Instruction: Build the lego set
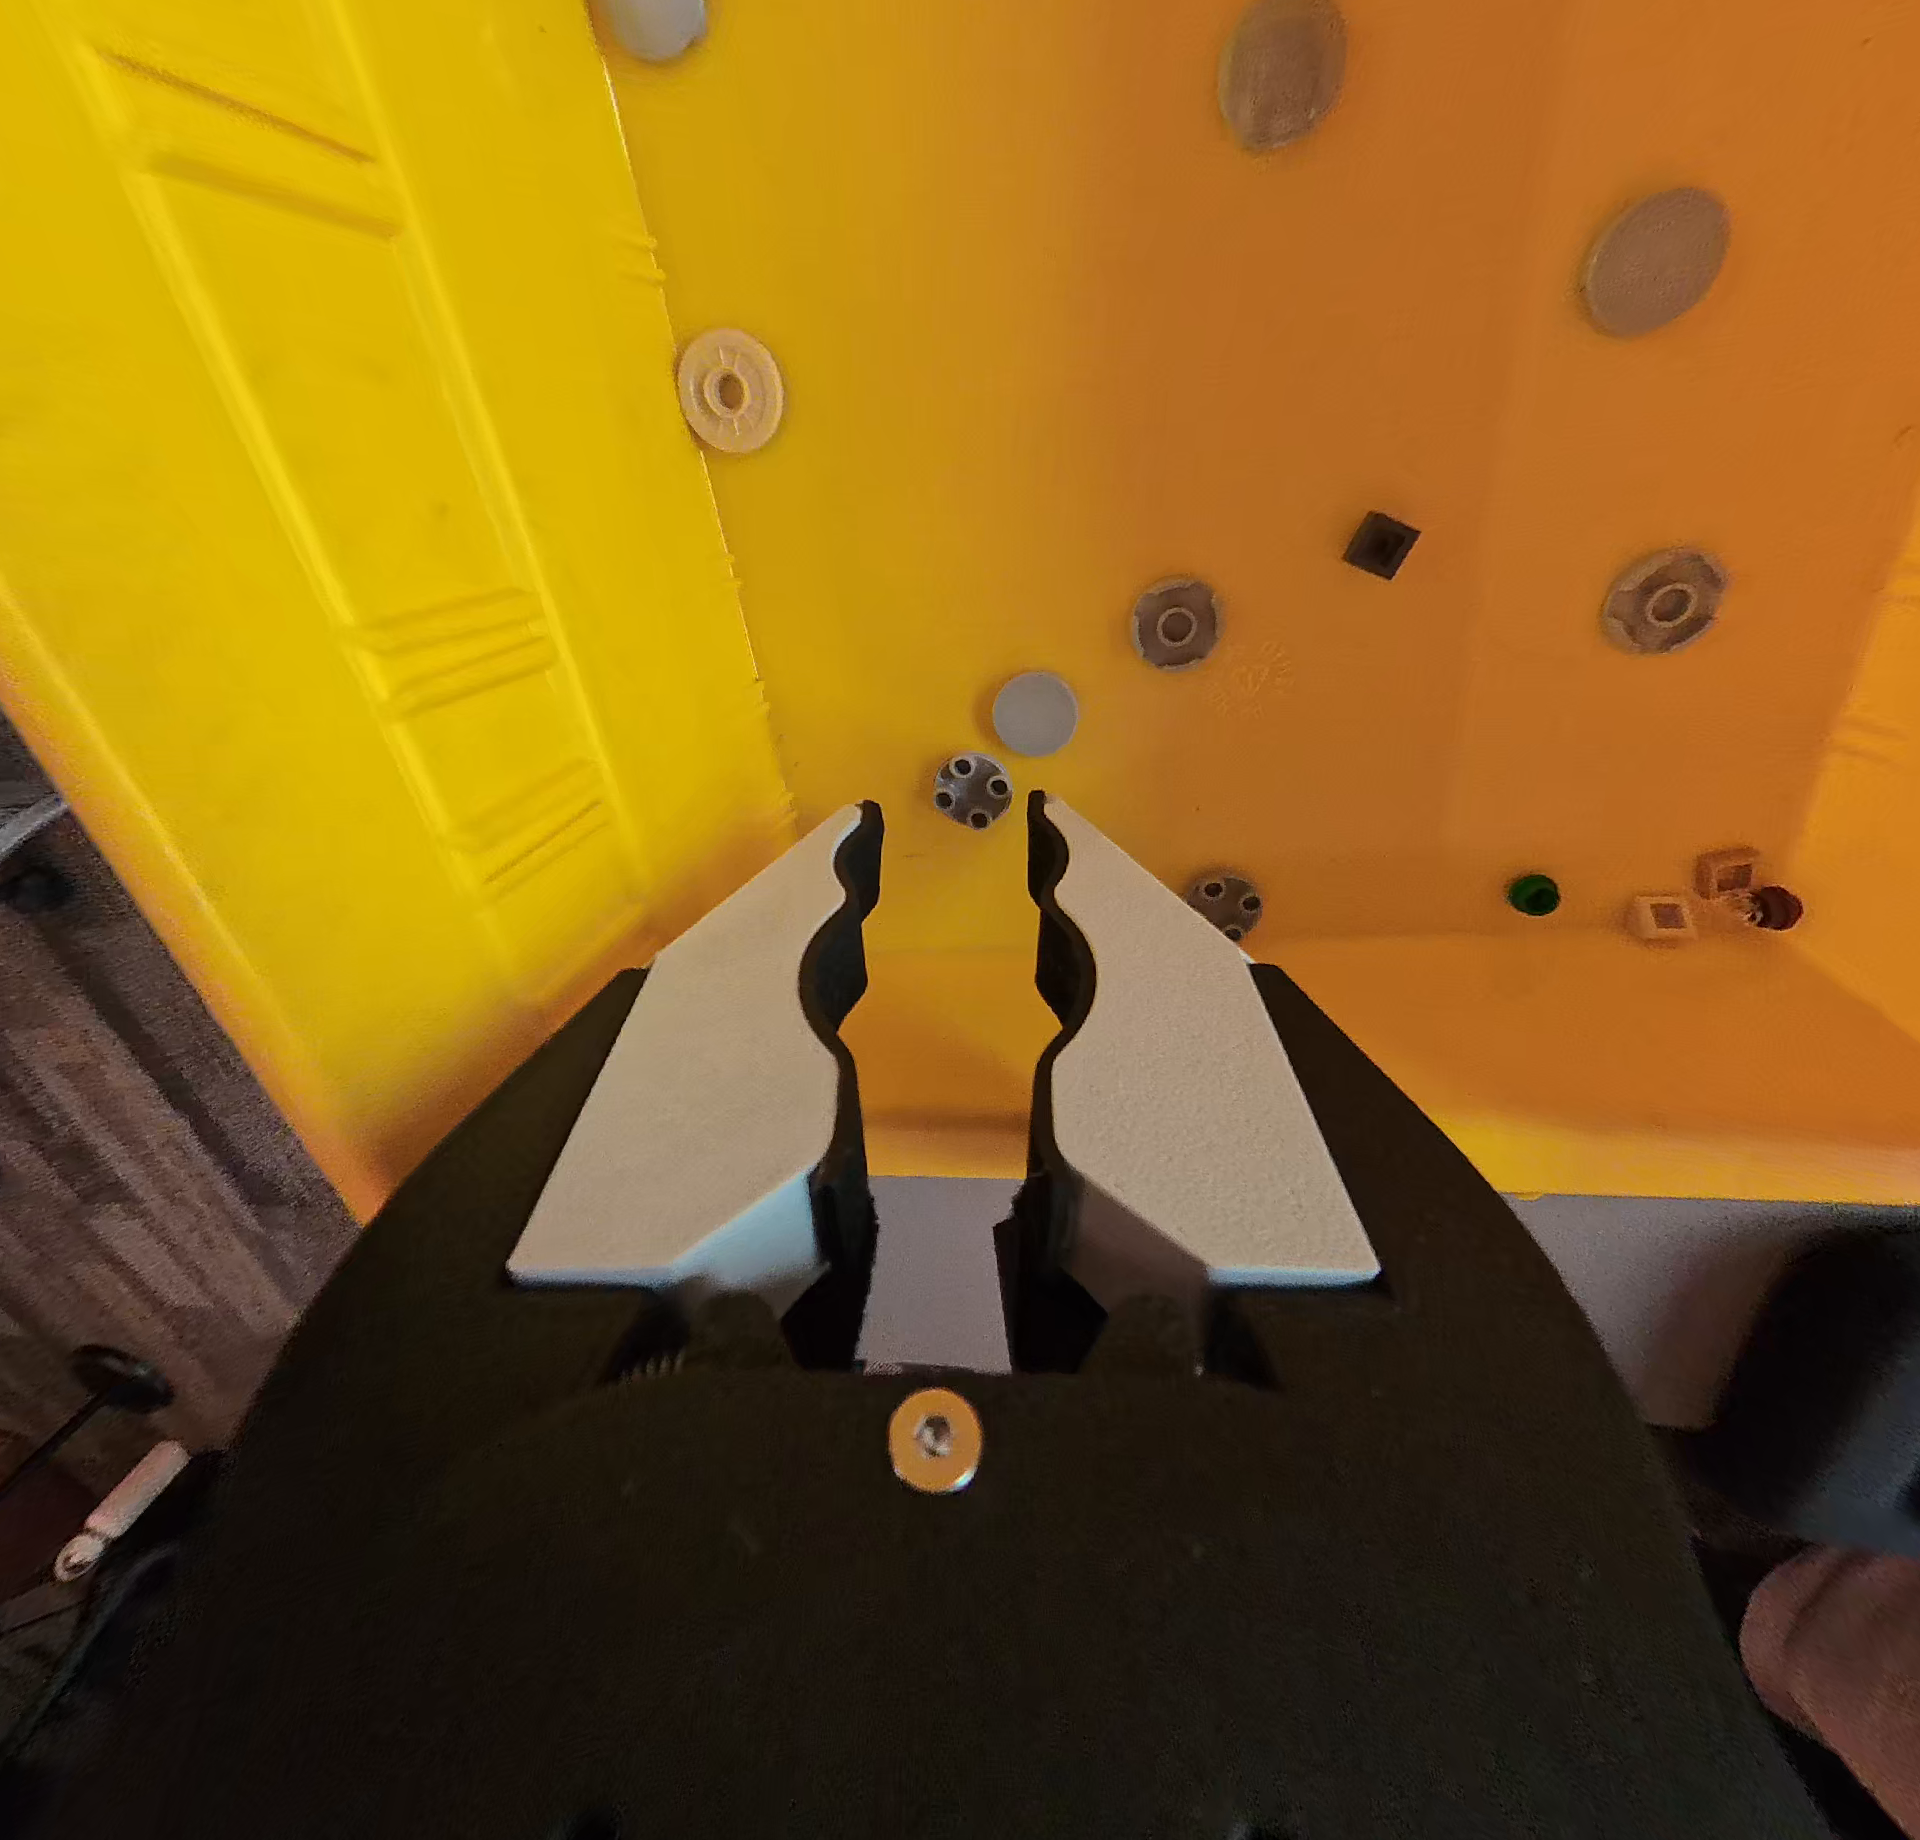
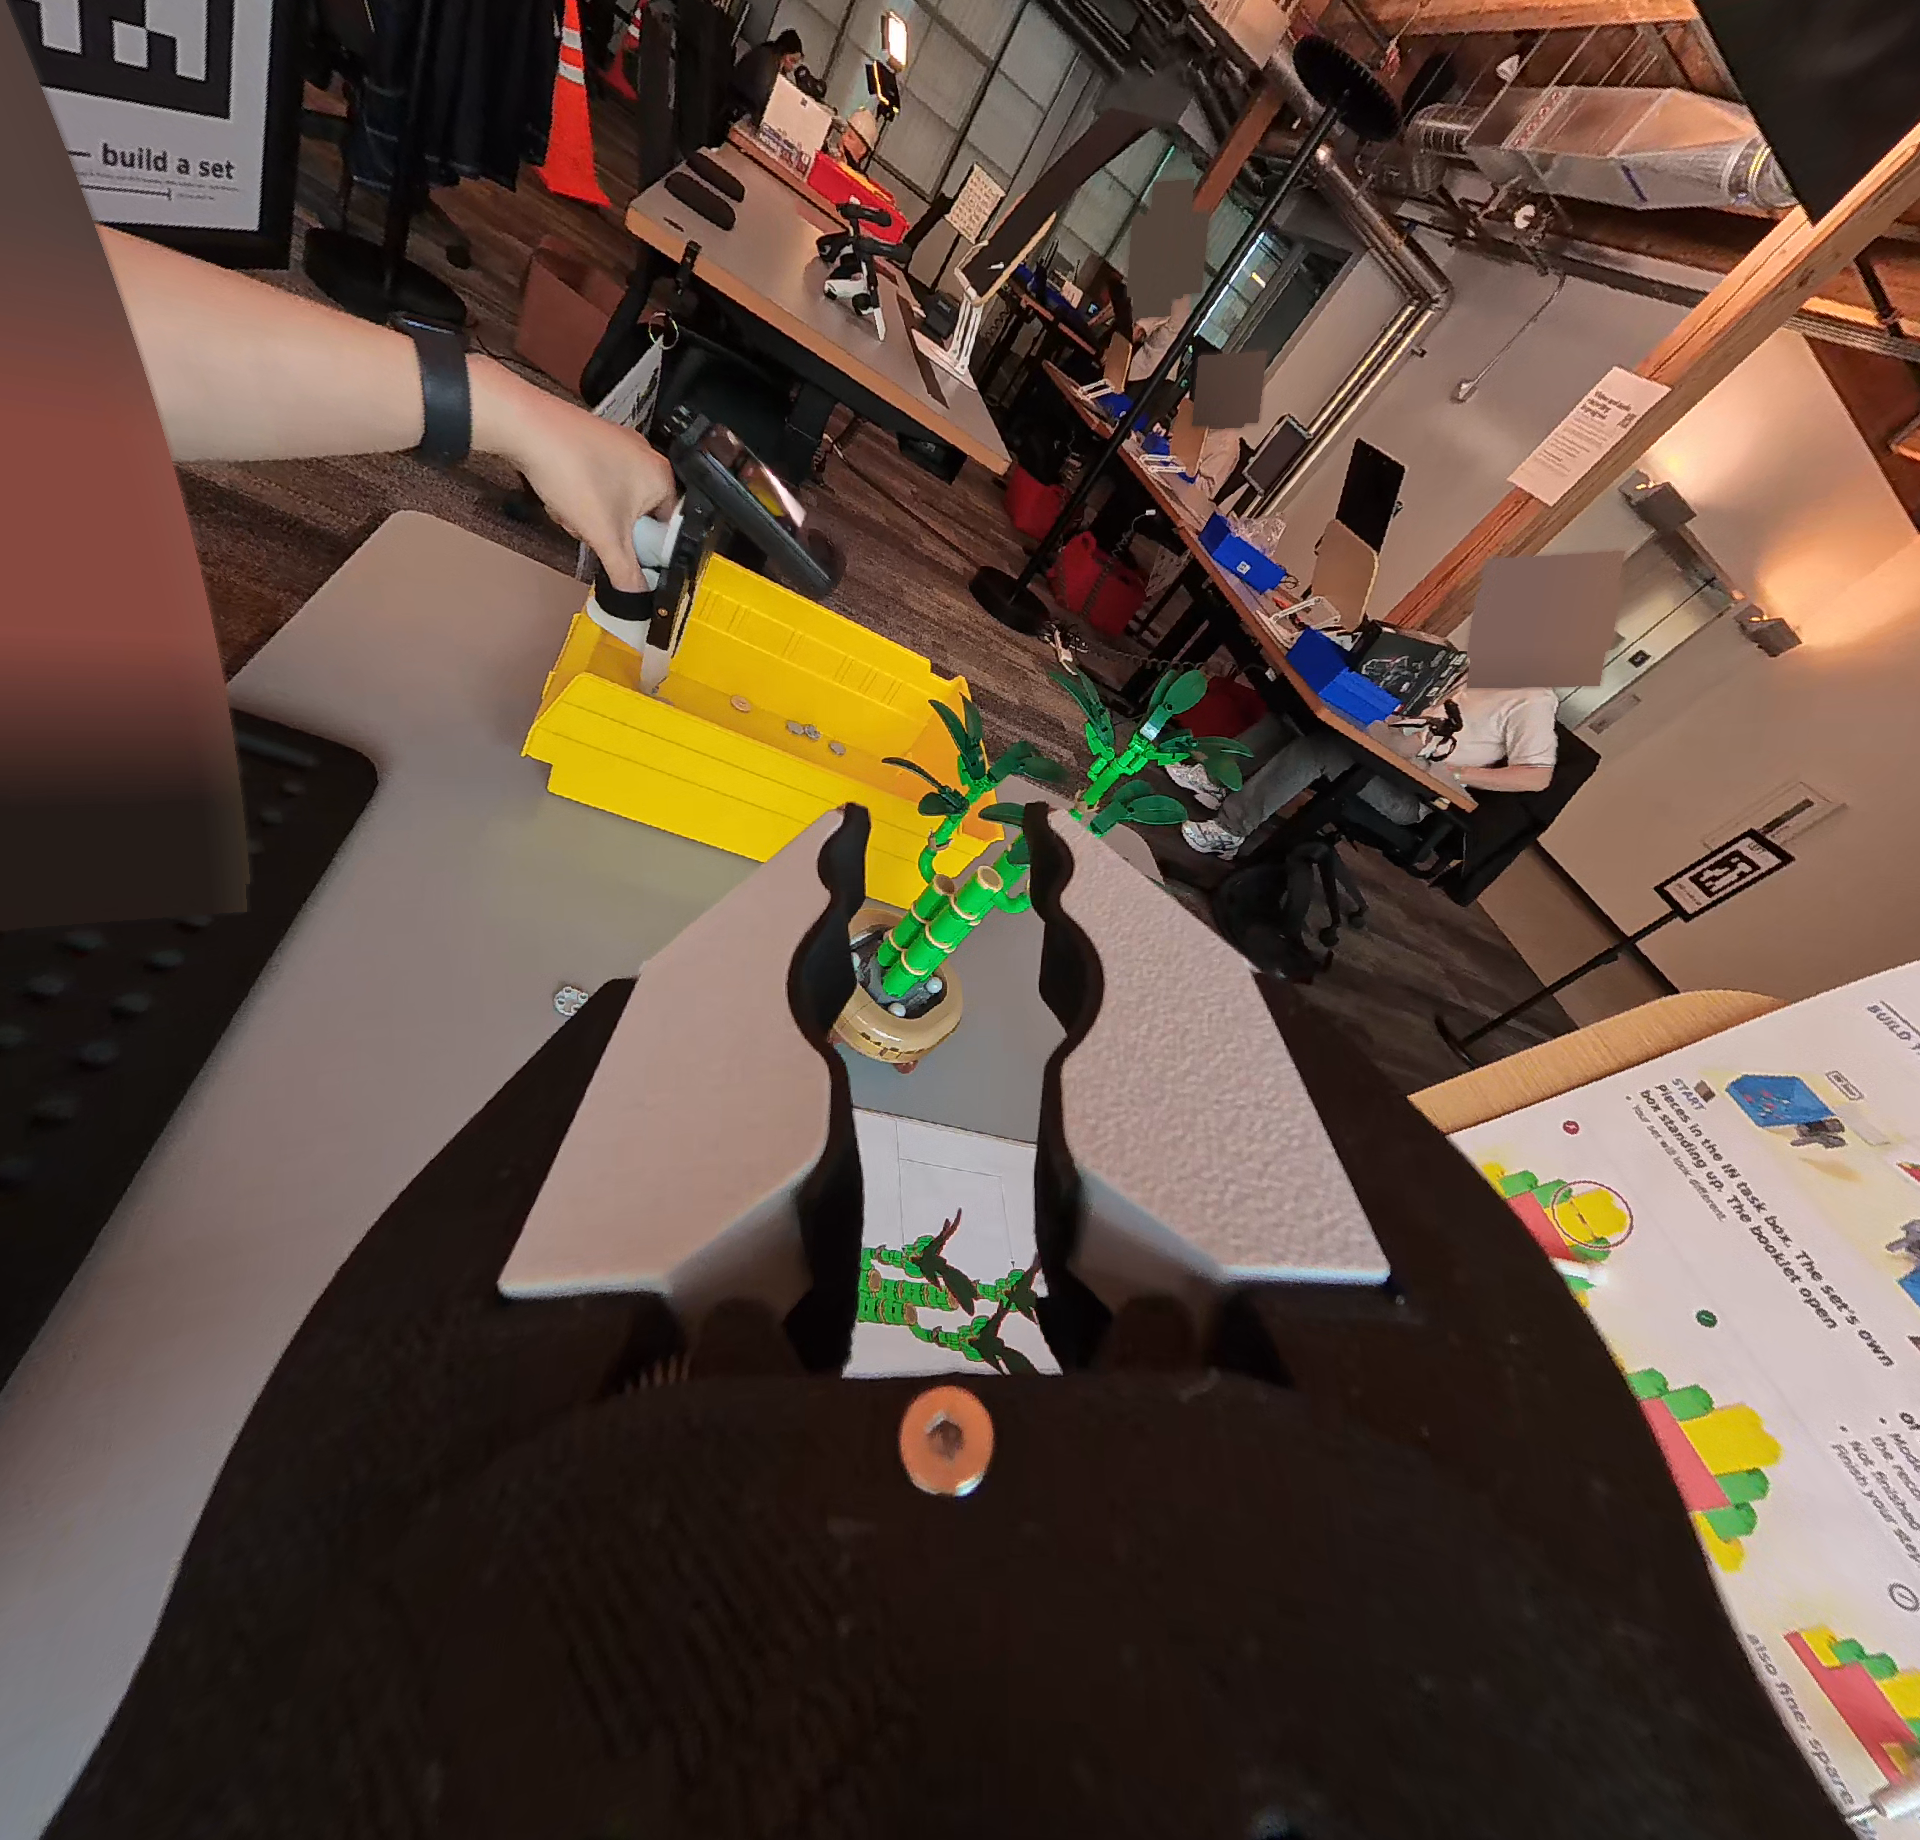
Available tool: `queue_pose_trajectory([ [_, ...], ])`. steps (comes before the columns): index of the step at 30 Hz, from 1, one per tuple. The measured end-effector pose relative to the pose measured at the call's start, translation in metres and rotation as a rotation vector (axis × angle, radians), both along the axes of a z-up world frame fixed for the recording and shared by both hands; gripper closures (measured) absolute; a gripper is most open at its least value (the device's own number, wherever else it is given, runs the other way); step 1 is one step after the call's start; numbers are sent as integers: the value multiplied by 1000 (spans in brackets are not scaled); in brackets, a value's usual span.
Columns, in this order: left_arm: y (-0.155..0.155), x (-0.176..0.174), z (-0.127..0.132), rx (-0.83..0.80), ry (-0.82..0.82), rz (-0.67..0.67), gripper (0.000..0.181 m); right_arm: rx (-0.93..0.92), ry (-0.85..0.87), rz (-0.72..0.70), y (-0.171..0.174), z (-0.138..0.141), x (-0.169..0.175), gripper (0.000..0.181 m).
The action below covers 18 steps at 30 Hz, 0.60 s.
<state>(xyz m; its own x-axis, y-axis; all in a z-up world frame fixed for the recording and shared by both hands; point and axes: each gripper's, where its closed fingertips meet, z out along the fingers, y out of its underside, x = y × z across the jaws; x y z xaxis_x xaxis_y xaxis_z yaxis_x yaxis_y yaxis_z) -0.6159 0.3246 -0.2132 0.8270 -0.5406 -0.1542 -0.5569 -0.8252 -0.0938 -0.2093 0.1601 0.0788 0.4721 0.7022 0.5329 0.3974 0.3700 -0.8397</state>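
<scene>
My left gripper (image 1: pixel 954 803) is open and empty, reaching down into a yellow bin (image 1: pixel 416 543). Its tips hover just short of a small dark grey round piece with holes (image 1: pixel 971 791) and a plain light grey round tile (image 1: pixel 1035 714). My right gripper (image 2: pixel 945 819) is open and empty above the table. Past its tips stands the green bamboo plant model (image 2: pixel 935 923) in a tan round pot (image 2: pixel 899 1023), with dark green leaves on top. The yellow bin (image 2: pixel 727 751) and the left gripper (image 2: pixel 665 637), held by a hand, show in the right wrist view.
Several more round grey and tan pieces (image 1: pixel 1174 622), a black square piece (image 1: pixel 1380 543), a green stud (image 1: pixel 1530 895) and small tan squares (image 1: pixel 1662 920) lie on the bin floor. A booklet (image 2: pixel 945 1260) lies under my right gripper, and a printed sheet (image 2: pixel 1714 1375) to its right. A small grey piece (image 2: pixel 569 1001) lies on the table. The grippers' ends are close to 55 cm from one another. The black square piece (image 1: pixel 1380 543) is about 7 cm from my left fingertips.
</scene>
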Motion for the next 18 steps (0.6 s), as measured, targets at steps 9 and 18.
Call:
queue_pose_trajectory([
  [9, -3, 1, -5, -86, 76, -51, 165, -16, -13, -1, 1, -4, 1, 151],
  [18, -4, 7, -1, -24, 79, -85, 168, -32, -16, -6, 3, -8, 4, 152],
])
